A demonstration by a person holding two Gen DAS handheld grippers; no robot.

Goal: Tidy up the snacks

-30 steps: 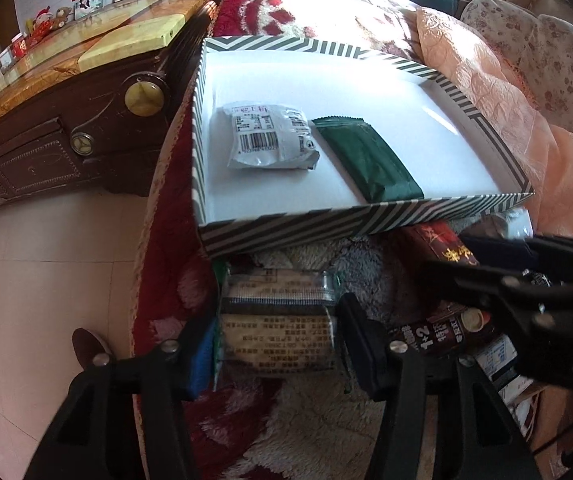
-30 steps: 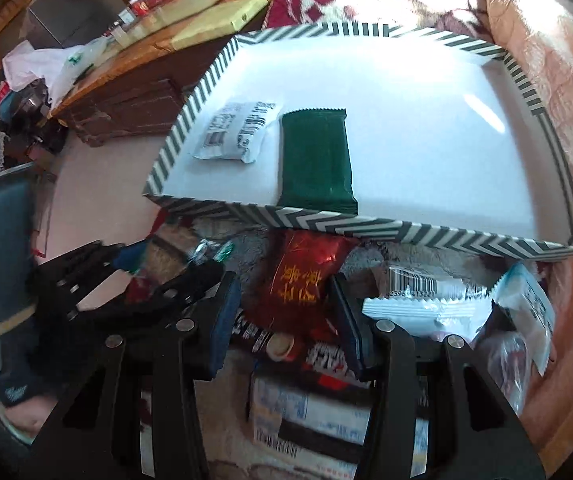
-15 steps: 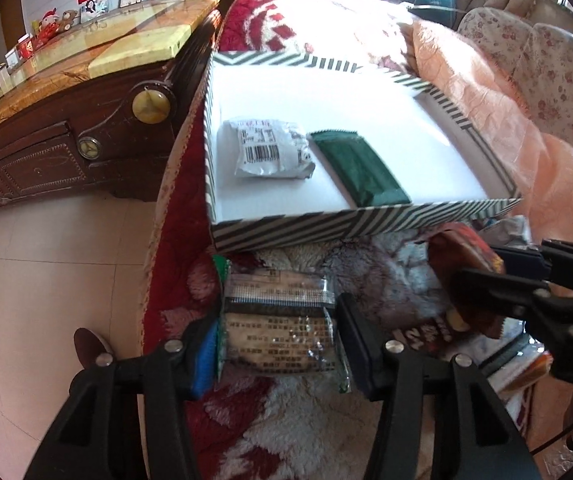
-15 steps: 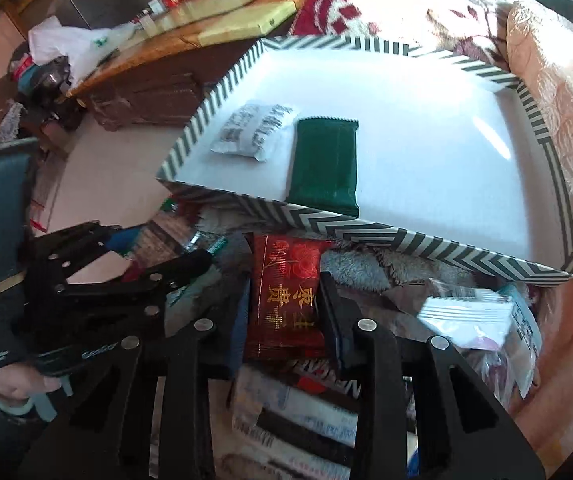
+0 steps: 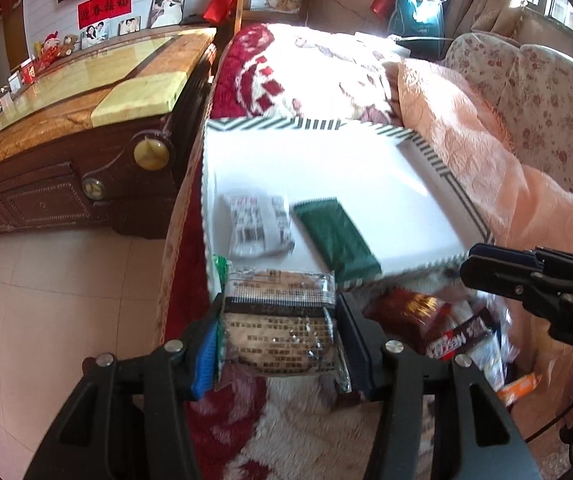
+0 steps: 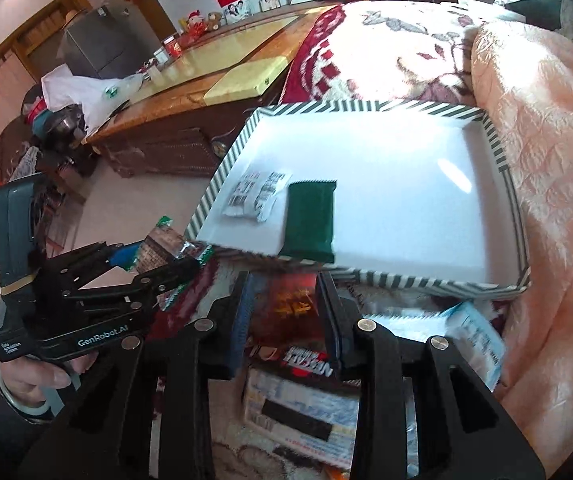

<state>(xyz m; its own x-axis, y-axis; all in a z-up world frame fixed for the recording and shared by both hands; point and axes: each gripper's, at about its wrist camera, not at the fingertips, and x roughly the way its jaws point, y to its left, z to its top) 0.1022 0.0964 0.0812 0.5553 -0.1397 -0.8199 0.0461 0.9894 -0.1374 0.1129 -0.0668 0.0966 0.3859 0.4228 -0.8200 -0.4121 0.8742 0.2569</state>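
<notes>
Left wrist view: left gripper (image 5: 278, 338) clamps a brown packet (image 5: 278, 320), right gripper (image 6: 282, 312) a red packet (image 6: 292, 300). Both need carrying toward 12 o'clock into the striped tray (image 6: 502, 156).

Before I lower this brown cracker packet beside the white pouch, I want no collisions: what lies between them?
Only the tray's striped front wall; the left wrist view shows the brown cracker packet in the left claw overlapping it, just short of the white pouch.
</notes>
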